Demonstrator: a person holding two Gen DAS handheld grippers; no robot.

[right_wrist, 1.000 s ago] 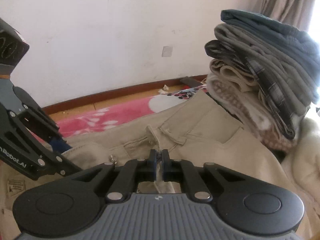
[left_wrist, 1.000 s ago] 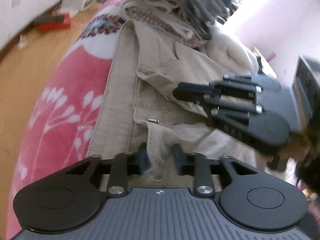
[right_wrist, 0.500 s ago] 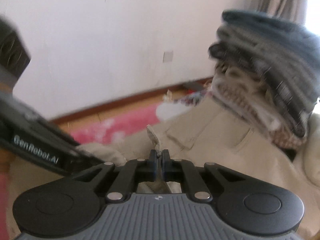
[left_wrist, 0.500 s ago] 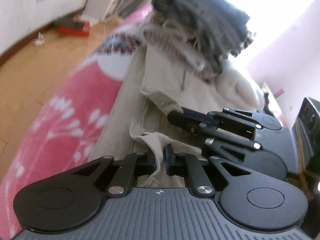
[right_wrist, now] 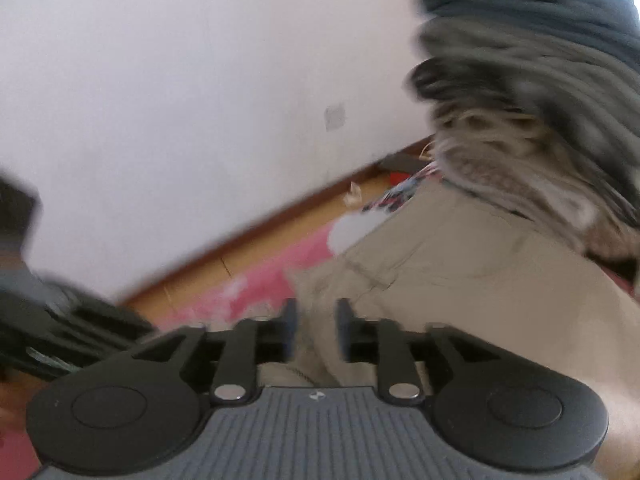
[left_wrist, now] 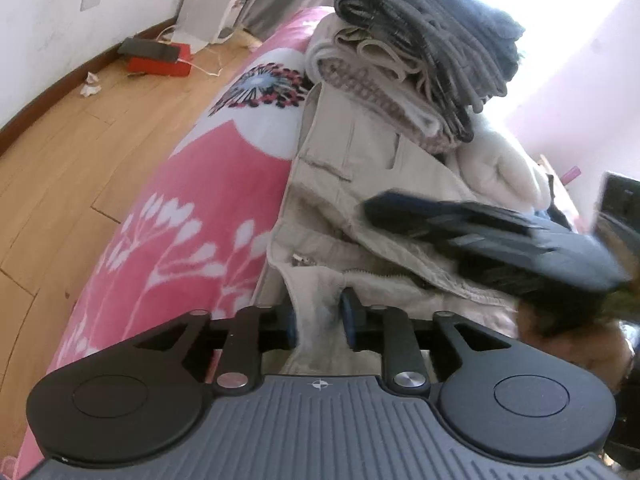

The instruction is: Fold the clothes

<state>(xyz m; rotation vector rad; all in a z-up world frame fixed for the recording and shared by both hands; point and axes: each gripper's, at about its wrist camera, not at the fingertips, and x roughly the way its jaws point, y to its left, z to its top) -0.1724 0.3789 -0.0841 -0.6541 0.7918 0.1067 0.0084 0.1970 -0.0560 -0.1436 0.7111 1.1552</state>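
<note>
Beige trousers (left_wrist: 360, 168) lie on a pink flowered blanket (left_wrist: 192, 208), waistband and zip nearest me. My left gripper (left_wrist: 318, 316) sits low at the waistband; its jaws are opening and a fold of the pale lining hangs loose between the pads. In the left wrist view my right gripper (left_wrist: 376, 208) shows as a blurred black shape over the trousers' right side. The right wrist view is blurred: my right gripper (right_wrist: 316, 316) has its jaws opening, with beige trousers (right_wrist: 460, 272) cloth in the gap and unpinched. The left gripper's body (right_wrist: 60, 320) shows at that view's left edge.
A tall stack of folded clothes (left_wrist: 420, 52) stands just beyond the trousers, beside a cream fleece (left_wrist: 496, 164). Wooden floor (left_wrist: 80, 152) lies left of the bed, with a red box (left_wrist: 158, 65), crumpled paper (left_wrist: 90, 86) and a white cabinet (left_wrist: 212, 8) by the wall.
Half a second ago both grippers were shut on trouser cloth; now both pairs of jaws stand apart. The right gripper has rolled and shifted, tilting and blurring its view.
</note>
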